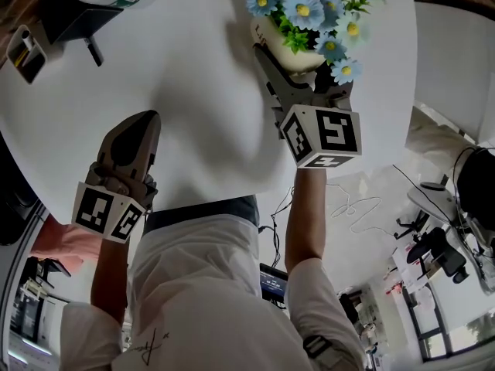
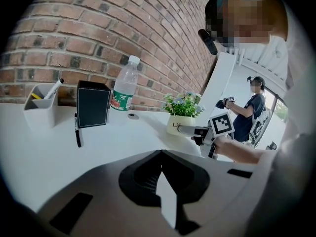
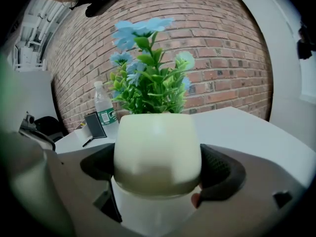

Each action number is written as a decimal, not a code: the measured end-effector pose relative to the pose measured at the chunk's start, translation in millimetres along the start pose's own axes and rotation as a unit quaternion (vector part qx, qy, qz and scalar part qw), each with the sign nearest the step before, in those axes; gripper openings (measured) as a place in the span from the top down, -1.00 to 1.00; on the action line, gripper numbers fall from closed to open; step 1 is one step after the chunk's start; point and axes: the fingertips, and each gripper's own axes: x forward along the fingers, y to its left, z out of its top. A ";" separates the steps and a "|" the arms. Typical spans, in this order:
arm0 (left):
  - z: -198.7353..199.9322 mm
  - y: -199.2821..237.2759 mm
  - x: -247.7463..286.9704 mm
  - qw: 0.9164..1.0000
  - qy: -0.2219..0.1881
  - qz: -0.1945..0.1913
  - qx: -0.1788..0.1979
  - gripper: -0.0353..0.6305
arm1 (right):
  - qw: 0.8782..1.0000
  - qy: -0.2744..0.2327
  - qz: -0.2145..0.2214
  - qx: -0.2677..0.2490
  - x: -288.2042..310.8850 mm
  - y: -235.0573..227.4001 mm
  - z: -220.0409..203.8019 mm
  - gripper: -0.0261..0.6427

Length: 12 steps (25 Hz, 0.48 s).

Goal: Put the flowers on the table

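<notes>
Right gripper is clamped around the cream ceramic pot of blue flowers by the round white table's right edge. Left gripper is clenched with nothing in it, at the near edge.

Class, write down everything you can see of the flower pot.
The flower pot is a rounded, cream-white pot, smooth like glazed ceramic, with dark lettering on one side. It stands upright, holding blue flowers and green leaves. The right gripper is shut on its sides, and it appears to rest on the white table.
</notes>
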 end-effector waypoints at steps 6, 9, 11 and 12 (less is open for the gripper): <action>0.2 0.7 1.6 1.000 -0.001 0.010 -0.006 0.88 | 1.000 0.007 0.006 -0.005 0.8 -3.2 -3.9 -0.59; -0.1 -0.4 4.1 1.000 -0.002 0.009 -0.007 0.88 | 1.000 0.009 0.009 0.001 1.1 -4.8 -6.3 -0.59; 0.7 -1.3 3.2 1.000 -0.002 0.009 -0.007 0.88 | 1.000 0.013 0.012 -0.007 0.5 -2.7 -7.1 -0.58; 1.1 -1.6 2.9 1.000 -0.002 0.009 -0.007 0.88 | 1.000 0.017 0.013 -0.014 0.3 -1.4 -8.1 -0.59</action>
